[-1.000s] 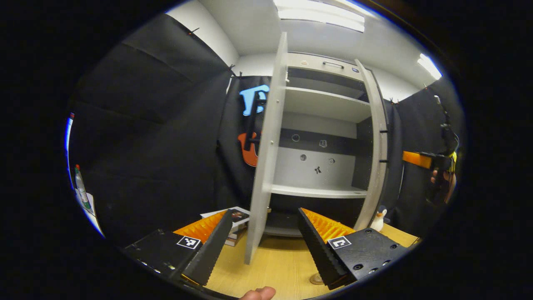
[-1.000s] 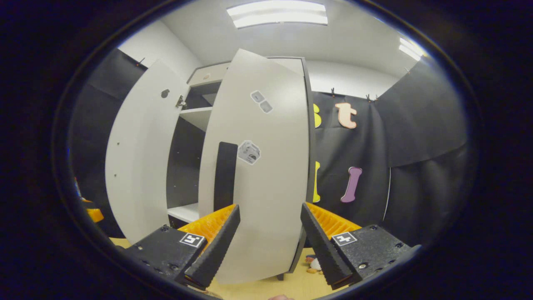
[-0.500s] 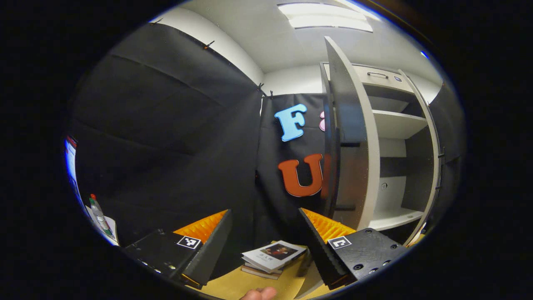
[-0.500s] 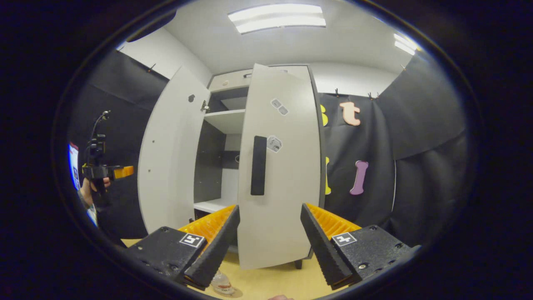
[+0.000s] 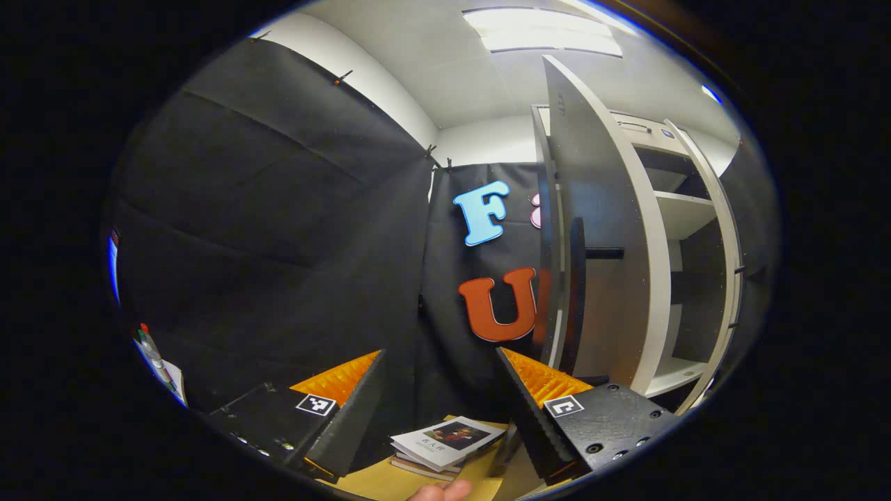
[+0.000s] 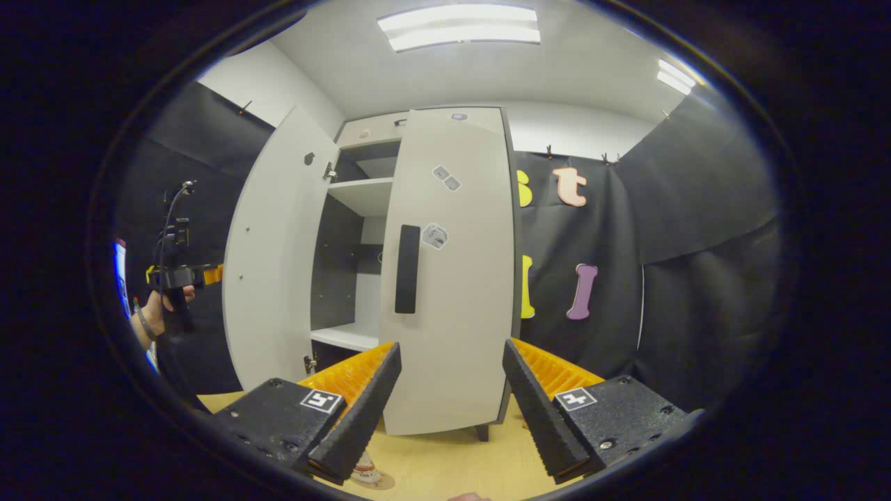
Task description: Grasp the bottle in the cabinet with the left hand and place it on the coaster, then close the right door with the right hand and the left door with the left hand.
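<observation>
Bottle (image 6: pixel 364 472) on coaster (image 6: pixel 376 481); cabinet (image 6: pixel 362 209) shelves bare; left gripper (image 5: pixel 438 410), right gripper (image 6: pixel 451 410) both spread, empty.

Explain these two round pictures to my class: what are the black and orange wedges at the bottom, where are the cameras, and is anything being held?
No robot here: a person carries a hand-held claw in each hand, each with a camera looking along its two fingers. The wedges are those fingers. The left claw is open and empty, facing the edge of the left door, with books on the table below. The right claw is open and empty too, facing the nearly shut right door. The bottle stands on the table.
</observation>
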Action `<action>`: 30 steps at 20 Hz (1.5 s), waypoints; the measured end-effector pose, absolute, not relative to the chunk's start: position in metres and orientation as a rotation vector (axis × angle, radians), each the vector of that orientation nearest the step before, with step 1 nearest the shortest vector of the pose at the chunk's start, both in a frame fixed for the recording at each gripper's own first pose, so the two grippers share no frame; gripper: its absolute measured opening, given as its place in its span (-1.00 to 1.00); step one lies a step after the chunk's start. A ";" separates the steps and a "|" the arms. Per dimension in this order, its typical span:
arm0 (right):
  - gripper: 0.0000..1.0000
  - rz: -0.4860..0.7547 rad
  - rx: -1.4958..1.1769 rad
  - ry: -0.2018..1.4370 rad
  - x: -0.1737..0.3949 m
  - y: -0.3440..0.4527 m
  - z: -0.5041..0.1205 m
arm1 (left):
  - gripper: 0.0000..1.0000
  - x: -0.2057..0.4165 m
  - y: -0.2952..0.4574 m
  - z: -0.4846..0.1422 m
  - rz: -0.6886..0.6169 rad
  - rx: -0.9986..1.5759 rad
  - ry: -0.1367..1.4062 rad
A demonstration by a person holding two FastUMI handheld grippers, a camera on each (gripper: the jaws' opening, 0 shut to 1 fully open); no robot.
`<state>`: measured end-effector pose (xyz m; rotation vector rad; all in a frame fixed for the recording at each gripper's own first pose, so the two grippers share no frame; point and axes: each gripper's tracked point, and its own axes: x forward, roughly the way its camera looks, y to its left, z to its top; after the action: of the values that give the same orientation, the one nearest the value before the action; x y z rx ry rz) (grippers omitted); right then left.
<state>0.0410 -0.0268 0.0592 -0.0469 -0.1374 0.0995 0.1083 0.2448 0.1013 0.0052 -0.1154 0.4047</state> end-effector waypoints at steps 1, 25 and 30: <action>0.92 0.097 -0.044 -0.141 0.040 -0.027 0.060 | 0.86 0.108 0.236 0.101 0.389 -0.004 -0.113; 0.92 0.022 -0.001 -0.124 0.028 -0.039 0.049 | 0.99 0.102 0.105 0.097 0.100 -0.024 -0.113; 0.93 0.077 -0.006 -0.059 0.032 -0.006 0.019 | 0.97 0.054 0.085 0.031 0.108 -0.063 -0.035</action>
<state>0.0322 -0.0058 0.0186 -0.0062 -0.0585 0.0765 0.0539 0.0850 0.0309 -0.0634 -0.0346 0.1084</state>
